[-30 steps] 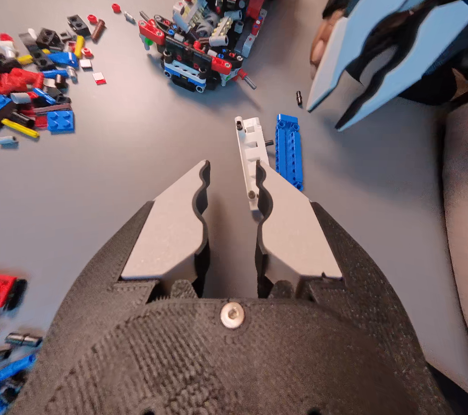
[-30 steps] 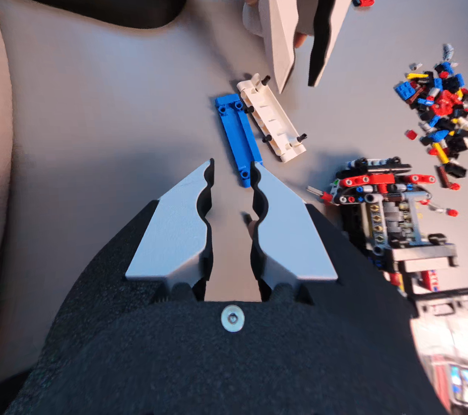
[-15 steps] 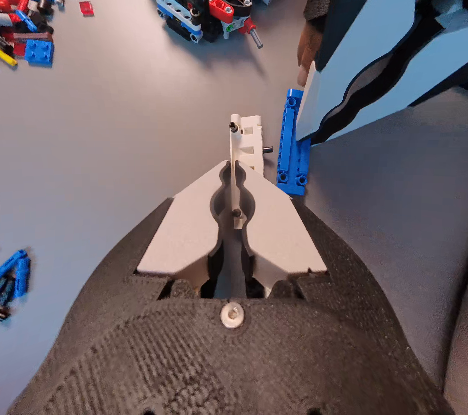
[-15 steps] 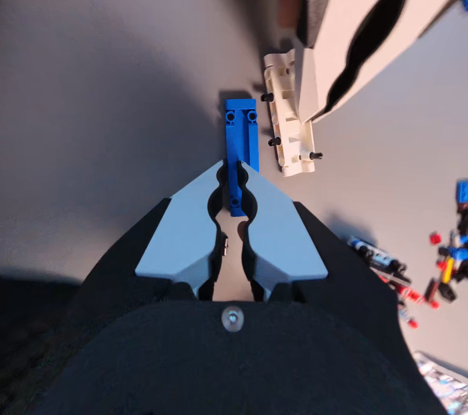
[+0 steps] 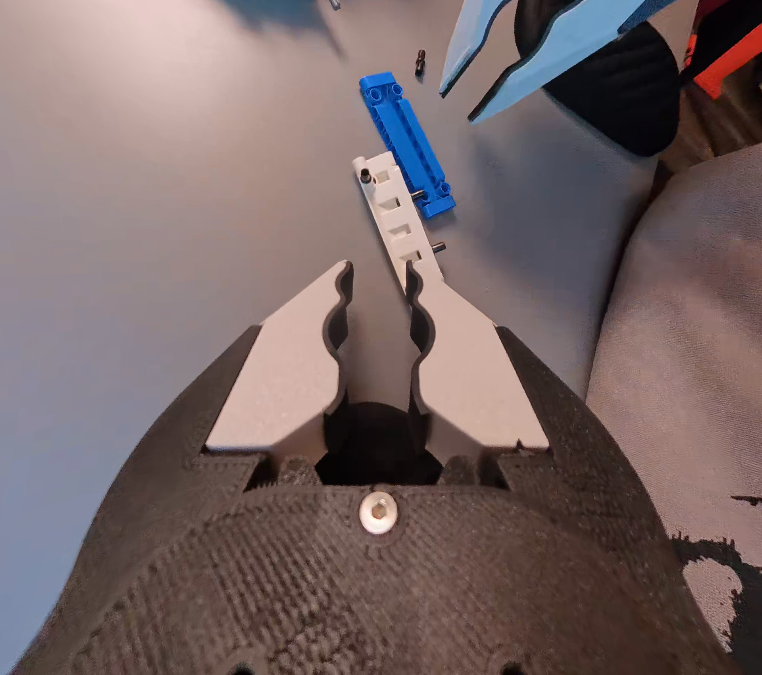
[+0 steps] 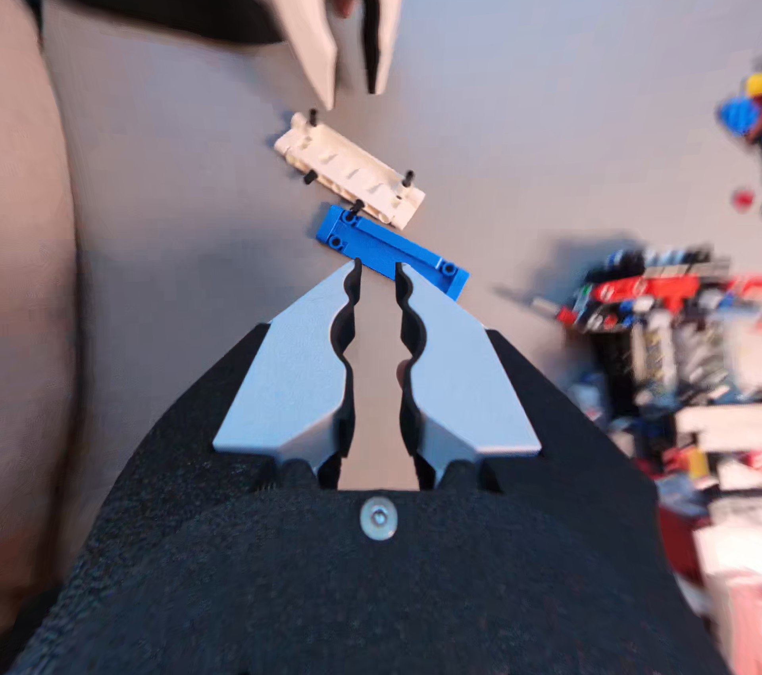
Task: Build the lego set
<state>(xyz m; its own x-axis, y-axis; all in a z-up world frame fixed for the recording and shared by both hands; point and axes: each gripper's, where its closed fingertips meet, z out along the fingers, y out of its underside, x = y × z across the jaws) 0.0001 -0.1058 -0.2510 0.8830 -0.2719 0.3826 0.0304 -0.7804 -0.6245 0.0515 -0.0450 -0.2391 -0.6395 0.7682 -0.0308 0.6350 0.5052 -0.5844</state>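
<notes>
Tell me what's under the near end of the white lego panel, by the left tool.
The white panel lies flat on the grey table, its black pins sticking out sideways. Its near end is hidden behind the open left tool, so nothing beneath that end can be seen.

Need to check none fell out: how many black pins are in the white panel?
4 in the white panel: one pin and another on its far edge, one and another on its near edge, the last beside the blue panel. A loose pin lies apart. Underside unseen.
</notes>
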